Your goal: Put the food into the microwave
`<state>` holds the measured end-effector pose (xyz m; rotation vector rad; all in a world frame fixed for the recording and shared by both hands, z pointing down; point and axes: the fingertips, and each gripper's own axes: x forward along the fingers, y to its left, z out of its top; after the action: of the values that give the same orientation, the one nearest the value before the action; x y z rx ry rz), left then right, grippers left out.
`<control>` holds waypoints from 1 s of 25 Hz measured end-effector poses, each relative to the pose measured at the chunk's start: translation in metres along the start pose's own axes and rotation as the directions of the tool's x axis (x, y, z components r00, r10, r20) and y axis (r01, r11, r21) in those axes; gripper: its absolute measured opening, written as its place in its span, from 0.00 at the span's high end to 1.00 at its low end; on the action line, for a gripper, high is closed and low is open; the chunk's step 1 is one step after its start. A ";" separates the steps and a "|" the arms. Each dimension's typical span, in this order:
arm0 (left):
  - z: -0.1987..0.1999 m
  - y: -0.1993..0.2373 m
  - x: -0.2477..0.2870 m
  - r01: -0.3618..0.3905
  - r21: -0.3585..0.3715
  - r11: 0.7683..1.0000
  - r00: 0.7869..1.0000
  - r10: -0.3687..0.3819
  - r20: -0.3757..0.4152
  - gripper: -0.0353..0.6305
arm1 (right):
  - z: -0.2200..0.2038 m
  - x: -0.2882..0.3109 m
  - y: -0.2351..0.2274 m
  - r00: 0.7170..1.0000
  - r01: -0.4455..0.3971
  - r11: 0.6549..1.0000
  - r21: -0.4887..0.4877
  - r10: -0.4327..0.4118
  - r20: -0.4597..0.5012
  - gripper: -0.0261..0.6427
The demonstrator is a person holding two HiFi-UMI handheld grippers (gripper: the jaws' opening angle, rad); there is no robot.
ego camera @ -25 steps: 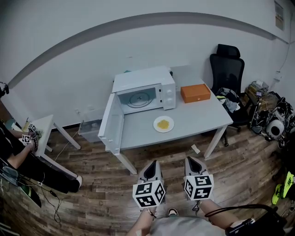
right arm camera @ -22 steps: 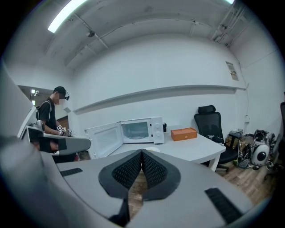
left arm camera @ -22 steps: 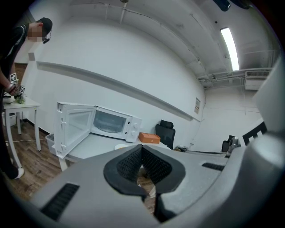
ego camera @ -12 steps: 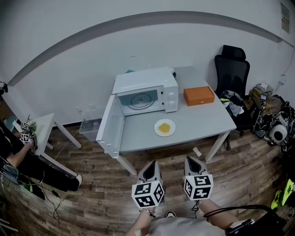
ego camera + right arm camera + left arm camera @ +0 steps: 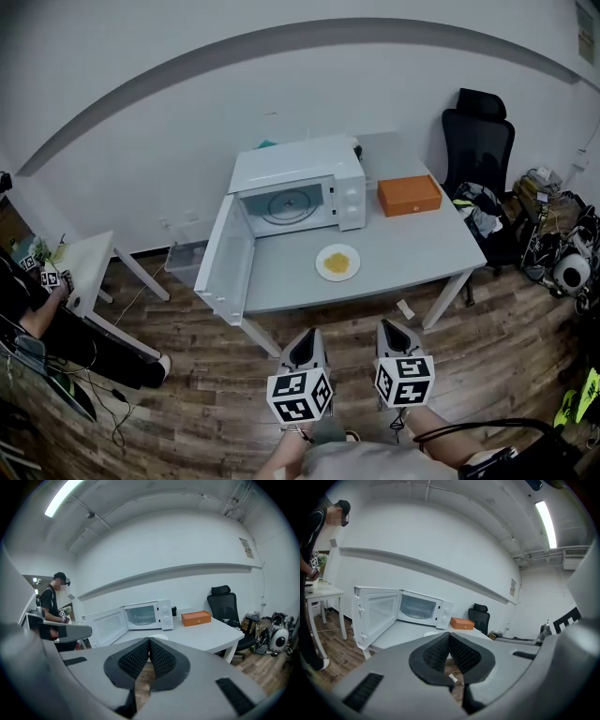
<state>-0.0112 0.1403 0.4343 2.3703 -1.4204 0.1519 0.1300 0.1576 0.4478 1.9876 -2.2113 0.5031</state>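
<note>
Facing the table: we stand back from the table (image 5: 412,246) with both tools held low and pointed toward it; nothing of the task is in hand yet.
Left gripper (image 5: 308,336): jaws pressed together, the ribbed pads meeting, nothing between them.
Right gripper (image 5: 388,328): likewise closed on nothing.
Food: a yellow heap on a white plate (image 5: 337,262), on the table's front half, near the microwave's control side but not touching it.
Microwave (image 5: 298,187): at the back left of the table, its door (image 5: 225,262) swung wide to our left and hanging past the table edge; the cavity looks empty.
Key relation: the plate lies straight ahead of us and well apart, between the lines of the two grippers, a little closer to the left one's line.
Axis: the plate is round, so we judge any part of the near rim will serve.
Path: from the plate the cavity lies back and to the left; the door stands on the left gripper's side.
Next, as we judge it: step in, part one pair of jaws, take the near rim.
Bystander: an orange box (image 5: 409,195) sits to the right, clear of that path.
</note>
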 end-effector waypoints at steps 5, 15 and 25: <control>-0.003 0.004 0.009 0.002 0.002 1.000 1.000 -0.002 -0.013 0.94 | -0.001 0.009 -0.006 1.000 0.013 1.000 0.007 -0.013 -0.006 0.94; 0.012 0.022 0.057 0.037 0.005 0.999 0.999 -0.037 -0.013 0.94 | 0.012 0.054 -0.011 0.999 0.037 0.999 0.015 -0.037 0.003 0.94; 0.034 0.050 0.102 0.046 -0.004 0.999 0.999 -0.046 -0.016 0.94 | 0.034 0.109 -0.008 0.999 0.041 0.999 0.009 -0.041 -0.003 0.94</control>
<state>-0.0083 0.0218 0.4447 2.3916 -1.3561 0.1565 0.1283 0.0429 0.4507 2.0308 -2.1653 0.5112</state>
